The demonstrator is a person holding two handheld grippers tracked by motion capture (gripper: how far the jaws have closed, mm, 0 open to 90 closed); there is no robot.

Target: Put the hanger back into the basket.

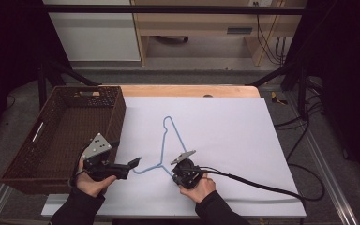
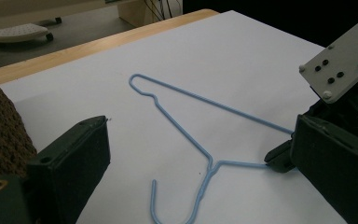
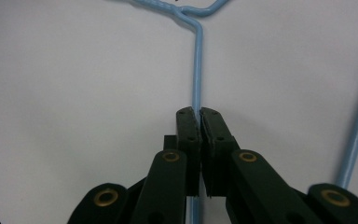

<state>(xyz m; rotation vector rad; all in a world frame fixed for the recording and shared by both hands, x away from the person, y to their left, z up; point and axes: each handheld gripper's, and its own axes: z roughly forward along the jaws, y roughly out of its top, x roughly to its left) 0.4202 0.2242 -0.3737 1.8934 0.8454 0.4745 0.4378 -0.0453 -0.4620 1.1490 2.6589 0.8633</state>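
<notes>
While the thin light-blue wire coat hanger [image 1: 168, 145] lies flat on the white sheet that covers the table [image 1: 234, 136], the right tool [image 1: 172, 174] has its two black jaws pressed together on one wire of it. In the right gripper view the pads [image 3: 189, 122] meet on the blue wire, which runs straight up from between them to the twisted neck of the hanger; a second blue wire passes well to the side of the jaws. In the high view this grip sits at the hanger's near end, just right of the twisted neck, with the long pointed loop of the hanger reaching away toward the far side of the sheet.

The left tool [image 1: 135, 162] is held in the person's left hand [image 1: 91, 183], just left of the hanger's hook and a little above the sheet. Its jaws stand wide apart, as the left gripper view shows, with nothing between them; the hanger's hook [image 2: 172, 205] and neck lie on the sheet ahead of them.

Left of the hanger, past the left tool, a dark brown woven rectangular basket [image 1: 117, 112] stands at the edge of the sheet.
</notes>
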